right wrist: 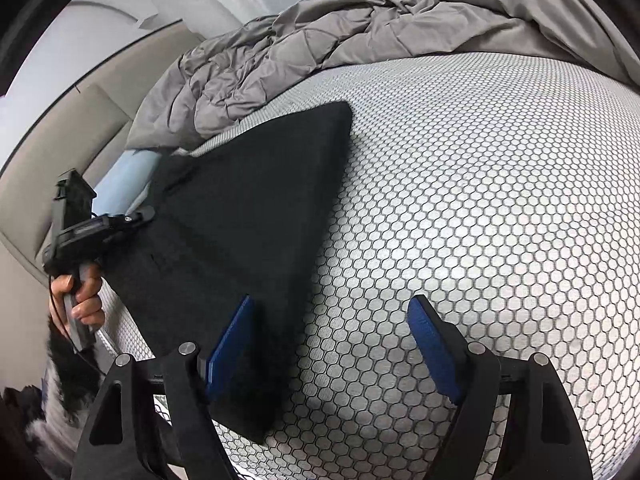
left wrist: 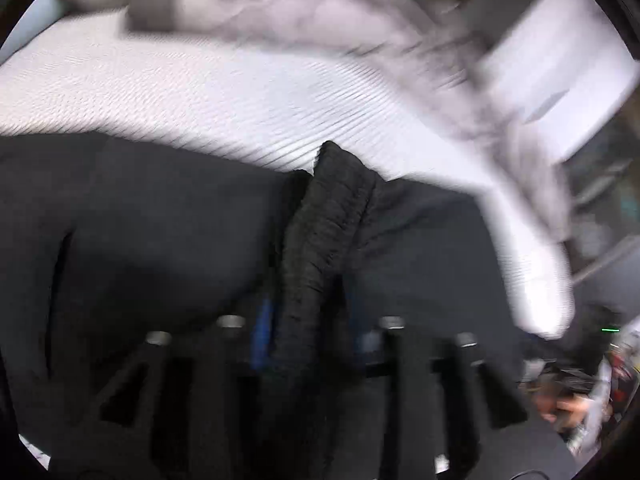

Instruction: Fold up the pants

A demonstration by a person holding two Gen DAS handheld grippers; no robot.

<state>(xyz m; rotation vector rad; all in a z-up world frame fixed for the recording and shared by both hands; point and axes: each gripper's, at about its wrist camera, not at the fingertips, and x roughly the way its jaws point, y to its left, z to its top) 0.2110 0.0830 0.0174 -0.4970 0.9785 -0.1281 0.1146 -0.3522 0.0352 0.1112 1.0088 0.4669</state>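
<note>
Lying flat on the mattress (right wrist: 480, 200), the pants (right wrist: 248, 208) are a black, matte, soft-looking fabric folded to a long tapering slab with one squared corner toward the duvet (right wrist: 320, 40). No brand or writing can be read on them. My left gripper (left wrist: 308, 320) is clamped on a bunched, ribbed black band of the pants, blue pads (left wrist: 262, 332) pressed to its sides; that view is smeared by blur. My right gripper (right wrist: 332, 352) stands spread wide, its left blue pad over the pants' near edge, the other over bare mattress. The mattress is white with a grey honeycomb weave. The grey quilted duvet is crumpled beyond the pants.
</note>
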